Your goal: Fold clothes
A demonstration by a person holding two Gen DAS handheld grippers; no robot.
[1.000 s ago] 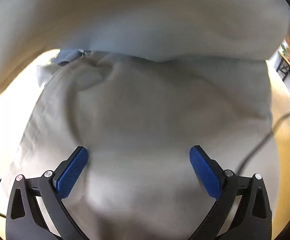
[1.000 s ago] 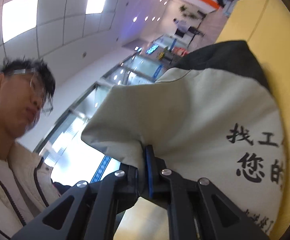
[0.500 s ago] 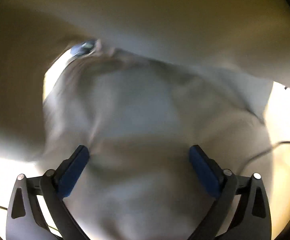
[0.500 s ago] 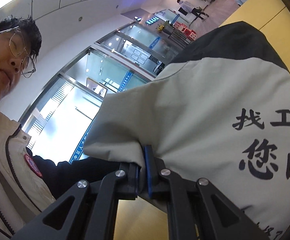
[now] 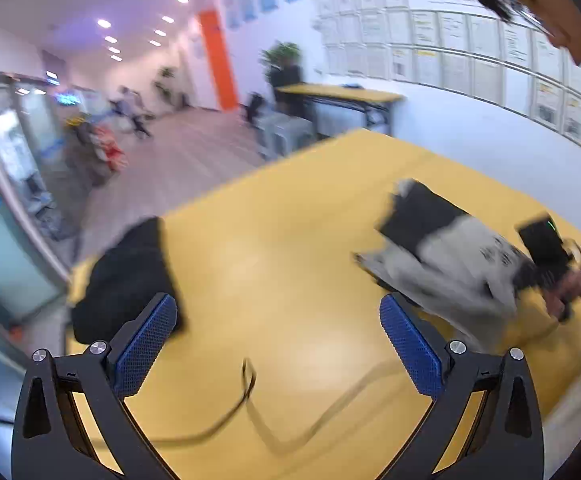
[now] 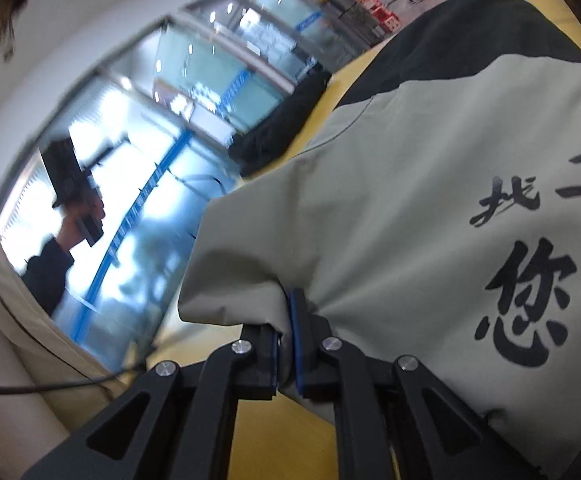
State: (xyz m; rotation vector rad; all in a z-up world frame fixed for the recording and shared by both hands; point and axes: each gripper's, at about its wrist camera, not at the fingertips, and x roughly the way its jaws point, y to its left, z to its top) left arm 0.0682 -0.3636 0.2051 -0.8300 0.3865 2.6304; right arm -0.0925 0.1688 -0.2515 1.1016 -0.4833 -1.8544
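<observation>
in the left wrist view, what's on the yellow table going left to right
black garment → dark cable → grey and black jacket held up by the right gripper

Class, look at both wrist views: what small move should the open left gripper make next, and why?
Probably bring the left gripper across to pinch a free edge of the grey jacket. Its jaws are wide open and empty above the yellow table, while the right gripper alone clamps the bunched jacket.
</observation>
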